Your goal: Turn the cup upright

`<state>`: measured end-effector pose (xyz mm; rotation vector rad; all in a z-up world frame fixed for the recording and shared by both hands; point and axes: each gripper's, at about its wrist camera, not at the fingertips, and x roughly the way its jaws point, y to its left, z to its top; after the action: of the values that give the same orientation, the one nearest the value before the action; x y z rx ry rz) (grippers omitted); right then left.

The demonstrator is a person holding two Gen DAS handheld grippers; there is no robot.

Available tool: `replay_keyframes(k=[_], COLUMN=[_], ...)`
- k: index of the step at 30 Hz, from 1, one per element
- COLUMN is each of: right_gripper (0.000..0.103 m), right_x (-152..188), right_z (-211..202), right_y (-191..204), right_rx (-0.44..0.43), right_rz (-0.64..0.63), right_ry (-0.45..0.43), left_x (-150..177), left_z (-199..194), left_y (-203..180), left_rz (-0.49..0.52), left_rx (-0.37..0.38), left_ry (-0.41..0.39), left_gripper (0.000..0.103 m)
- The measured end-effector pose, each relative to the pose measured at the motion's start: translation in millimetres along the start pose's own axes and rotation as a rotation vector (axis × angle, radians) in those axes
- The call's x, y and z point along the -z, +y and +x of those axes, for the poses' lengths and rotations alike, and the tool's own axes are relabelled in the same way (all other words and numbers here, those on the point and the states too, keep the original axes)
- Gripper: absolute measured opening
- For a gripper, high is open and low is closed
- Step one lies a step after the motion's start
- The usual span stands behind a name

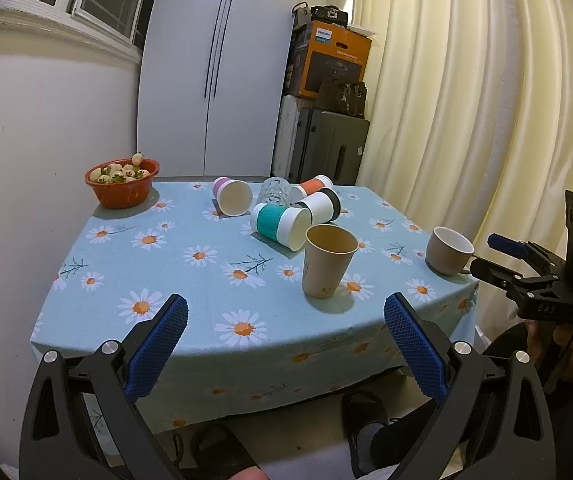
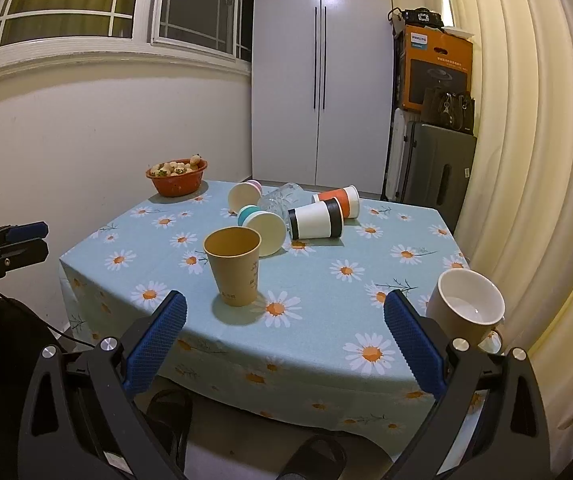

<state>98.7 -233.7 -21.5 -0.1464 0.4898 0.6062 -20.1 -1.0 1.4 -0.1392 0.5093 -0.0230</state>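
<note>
A brown paper cup [image 1: 328, 261] [image 2: 233, 265] stands upright near the table's front edge. A beige mug [image 1: 447, 250] [image 2: 466, 304] stands upright at the right. Behind them, lying on their sides, are a teal-banded cup [image 1: 280, 225] [image 2: 262, 228], a black-banded cup [image 1: 320, 205] [image 2: 316, 218], an orange-banded cup [image 1: 312, 185] [image 2: 338, 201], a pink cup [image 1: 232, 195] [image 2: 245, 194] and a clear glass [image 1: 275, 191] [image 2: 280, 198]. My left gripper [image 1: 285, 312] is open and empty, in front of the table. My right gripper [image 2: 285, 312] is open and empty, close to the mug.
A red bowl of fruit [image 1: 122, 181] [image 2: 177, 176] sits at the table's back left corner. The blue daisy tablecloth [image 1: 190, 276] [image 2: 326, 300] hangs over the front edge. A white cabinet, stacked boxes, a suitcase and cream curtains stand behind and to the right.
</note>
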Motion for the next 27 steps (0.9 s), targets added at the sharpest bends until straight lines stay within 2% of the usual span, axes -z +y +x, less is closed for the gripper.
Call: replay_keyframes(k=[27], right_gripper=[0.098], right_x=[0.6], right_z=[1.3], right_y=[-1.4], right_rx=[-0.002], right_rz=[0.008], right_ry=[0.005], left_x=[0.3], left_z=[2.5], left_y=[-2.6], left_rz=[0.001], left_rx=[0.006], left_ry=[0.012], left_gripper=[0.096])
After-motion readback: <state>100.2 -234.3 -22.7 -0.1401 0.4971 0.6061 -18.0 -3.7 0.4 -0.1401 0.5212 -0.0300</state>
